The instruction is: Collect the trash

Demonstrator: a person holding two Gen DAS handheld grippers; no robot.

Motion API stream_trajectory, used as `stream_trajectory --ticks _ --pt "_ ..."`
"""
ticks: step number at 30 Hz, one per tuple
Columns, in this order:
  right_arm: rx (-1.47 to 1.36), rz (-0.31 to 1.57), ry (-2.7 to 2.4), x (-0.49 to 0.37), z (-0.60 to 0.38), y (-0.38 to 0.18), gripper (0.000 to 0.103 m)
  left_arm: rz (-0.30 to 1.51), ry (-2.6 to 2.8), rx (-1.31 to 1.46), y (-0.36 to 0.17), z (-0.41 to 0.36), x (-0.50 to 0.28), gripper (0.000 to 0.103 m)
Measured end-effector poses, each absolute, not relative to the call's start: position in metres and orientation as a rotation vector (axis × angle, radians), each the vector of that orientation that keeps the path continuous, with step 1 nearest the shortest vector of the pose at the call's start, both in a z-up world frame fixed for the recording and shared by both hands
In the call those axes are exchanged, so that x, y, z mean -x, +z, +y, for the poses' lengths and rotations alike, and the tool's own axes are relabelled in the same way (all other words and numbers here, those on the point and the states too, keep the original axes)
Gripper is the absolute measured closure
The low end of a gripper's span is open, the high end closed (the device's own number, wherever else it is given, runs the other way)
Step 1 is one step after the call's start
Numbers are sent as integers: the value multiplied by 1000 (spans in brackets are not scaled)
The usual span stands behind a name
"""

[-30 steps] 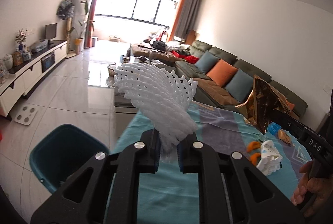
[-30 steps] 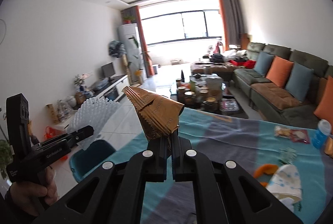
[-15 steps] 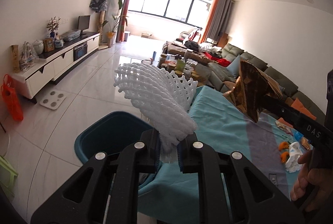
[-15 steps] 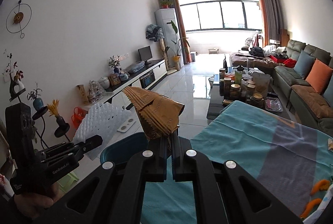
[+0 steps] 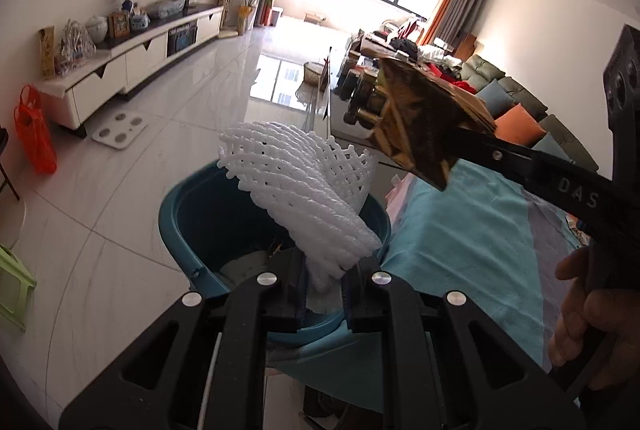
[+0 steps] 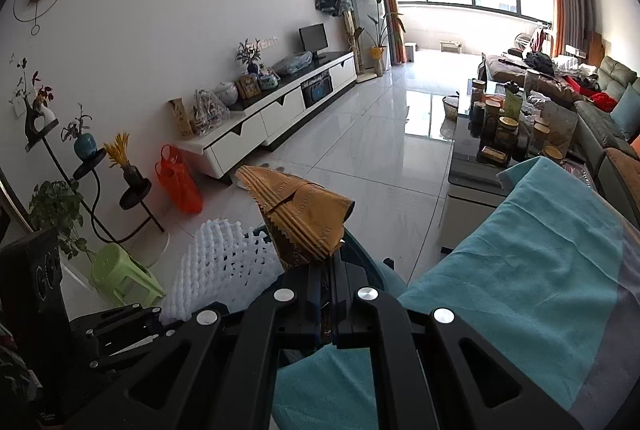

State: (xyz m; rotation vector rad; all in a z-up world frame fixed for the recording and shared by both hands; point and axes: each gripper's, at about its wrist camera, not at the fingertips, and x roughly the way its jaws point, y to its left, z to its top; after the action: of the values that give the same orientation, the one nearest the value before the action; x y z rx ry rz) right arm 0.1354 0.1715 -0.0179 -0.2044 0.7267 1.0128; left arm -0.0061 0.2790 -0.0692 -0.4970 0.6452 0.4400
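Both loads swung off the worktop (image 5: 460, 230): left hand-held gripper (image 5: 323, 290) pinching foam net (image 5: 304, 190), now above bin (image 5: 192, 214); right hand-held gripper (image 6: 326, 298) clamps wrapper (image 6: 300, 218), 2 o'clock of net. Drop looks imminent.

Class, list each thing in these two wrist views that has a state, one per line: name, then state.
Left gripper: shut on the white foam fruit net.
White foam fruit net: held, above the bin.
Right gripper: shut on the gold foil wrapper.
Gold foil wrapper: held, crumpled.
Teal plastic bin: open, some trash inside.
Teal tablecloth: spread, rumpled.
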Motion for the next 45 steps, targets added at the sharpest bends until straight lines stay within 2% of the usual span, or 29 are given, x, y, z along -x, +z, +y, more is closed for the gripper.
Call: stream_trajectory --ticks 7,13,15,23,26,27,32,34,38,41,45 --pt "263 784 1005 -146 197 -40 98 667 462 525 -86 285 -12 83" --pt "279 817 1001 -149 204 -51 92 671 472 537 -92 286 -19 68" --pt "272 822 1003 -149 203 -51 88 674 476 534 -94 289 -21 58" --pt "236 804 996 -149 195 -44 80 652 492 539 -87 289 -19 45" --pt "221 794 998 -146 192 -41 78 620 505 523 -78 288 -15 34" --pt "215 790 1000 -145 190 -39 75 609 513 519 -76 286 -12 25" --pt "193 754 997 -139 181 -31 59 547 588 492 -60 291 6 8" --pt "181 741 993 -138 176 -28 51 535 607 489 -53 296 11 8" --pt "163 697 972 -135 163 -19 28 514 637 482 -40 296 18 6" --pt "143 674 959 -134 150 -14 19 509 648 469 -32 289 21 6" --pt "115 649 936 -133 128 -9 15 497 656 440 -18 273 19 6"
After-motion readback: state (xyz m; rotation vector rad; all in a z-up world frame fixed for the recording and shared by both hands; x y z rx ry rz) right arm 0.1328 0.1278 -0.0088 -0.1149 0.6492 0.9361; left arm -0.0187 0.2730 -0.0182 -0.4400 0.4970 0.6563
